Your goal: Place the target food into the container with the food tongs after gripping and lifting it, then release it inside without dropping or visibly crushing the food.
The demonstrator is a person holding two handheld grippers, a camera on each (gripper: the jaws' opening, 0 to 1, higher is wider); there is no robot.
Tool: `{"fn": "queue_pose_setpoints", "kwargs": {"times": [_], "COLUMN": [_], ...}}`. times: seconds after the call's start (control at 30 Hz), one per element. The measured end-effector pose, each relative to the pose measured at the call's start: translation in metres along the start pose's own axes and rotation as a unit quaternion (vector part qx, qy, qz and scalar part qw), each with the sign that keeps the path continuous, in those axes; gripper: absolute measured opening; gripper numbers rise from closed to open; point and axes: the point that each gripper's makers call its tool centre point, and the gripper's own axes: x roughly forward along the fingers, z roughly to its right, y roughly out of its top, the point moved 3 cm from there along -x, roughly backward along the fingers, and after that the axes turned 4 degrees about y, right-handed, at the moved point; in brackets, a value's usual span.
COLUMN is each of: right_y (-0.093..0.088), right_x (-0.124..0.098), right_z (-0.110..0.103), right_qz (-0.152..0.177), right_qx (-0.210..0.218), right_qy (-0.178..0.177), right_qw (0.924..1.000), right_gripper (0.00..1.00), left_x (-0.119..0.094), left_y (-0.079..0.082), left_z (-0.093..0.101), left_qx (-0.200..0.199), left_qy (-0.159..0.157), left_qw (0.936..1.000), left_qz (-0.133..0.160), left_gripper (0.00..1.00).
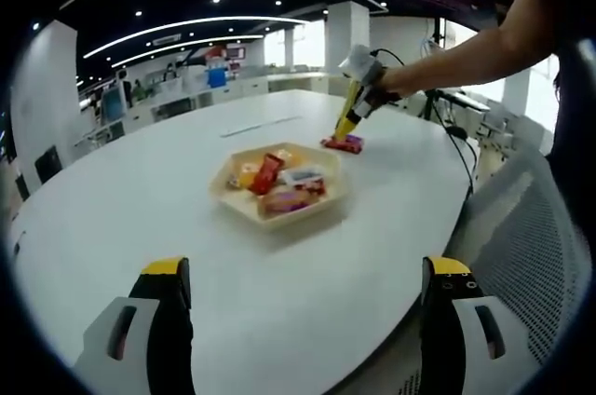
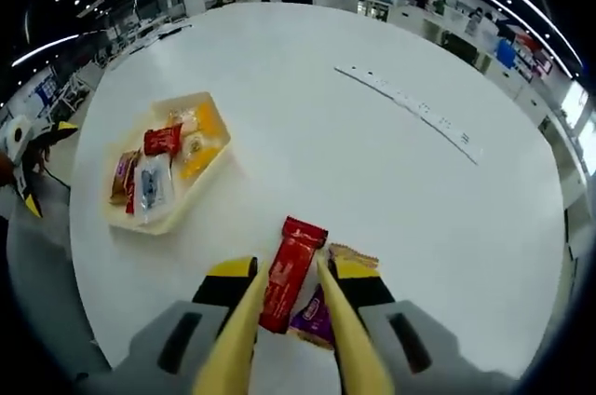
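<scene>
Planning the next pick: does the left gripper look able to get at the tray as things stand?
Probably yes: bare table lies between the left gripper and the tray, nothing between; its tongs stand open.

Left gripper (image 1: 303, 306) hangs low with jaws spread wide; right gripper (image 1: 350, 125), on an outstretched arm (image 1: 466, 55), angles downward, jaws closing in

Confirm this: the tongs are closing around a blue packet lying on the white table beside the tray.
Wrong on colour. In the right gripper view the tongs straddle a red packet, not a blue one. It lies on the white table, apart from the tray.
</scene>
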Motion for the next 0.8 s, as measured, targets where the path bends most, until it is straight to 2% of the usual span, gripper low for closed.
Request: {"fn": "queue_pose_setpoints", "kwargs": {"times": [0.07,0.27,0.4,0.53,0.6,0.8], "right_y": [0.0001,0.0006,0.0011,0.0034,0.0009,-0.0006], "right_x": [0.0012,0.0026,0.0012,-0.0010,-0.0001,-0.0002], "right_z": [-0.0015,-0.0075,-0.0073,-0.0088,-0.0100,-0.0069], "right_qz": [-0.002,-0.007,-0.014,-0.010,-0.021,-0.021], "right_qx": [0.011,0.003,-0.011,-0.001,-0.007,0.008], "right_qy": [0.006,0.016,0.011,0.017,0.010,-0.001], "right_qw": [0.9999,0.9998,0.9998,0.9998,0.9997,0.9998], "right_gripper": [0.30,0.29,0.30,0.30,0.29,0.30], "left_x": [0.0001,-0.0006,-0.0008,-0.0011,-0.0013,-0.0014], "left_y": [-0.0008,0.0002,0.0007,0.0013,0.0022,0.0022], "left_z": [0.0006,-0.0003,-0.0010,-0.0008,-0.0007,-0.0012], "left_qx": [0.002,0.000,-0.002,-0.002,-0.002,-0.002], "left_qy": [-0.002,0.002,0.003,0.003,0.003,0.005], "left_qw": [1.0000,1.0000,1.0000,1.0000,1.0000,1.0000], "left_qz": [-0.001,0.001,0.003,0.003,0.005,0.006], "left_gripper": [0.99,0.99,0.99,0.99,0.99,0.99]}}
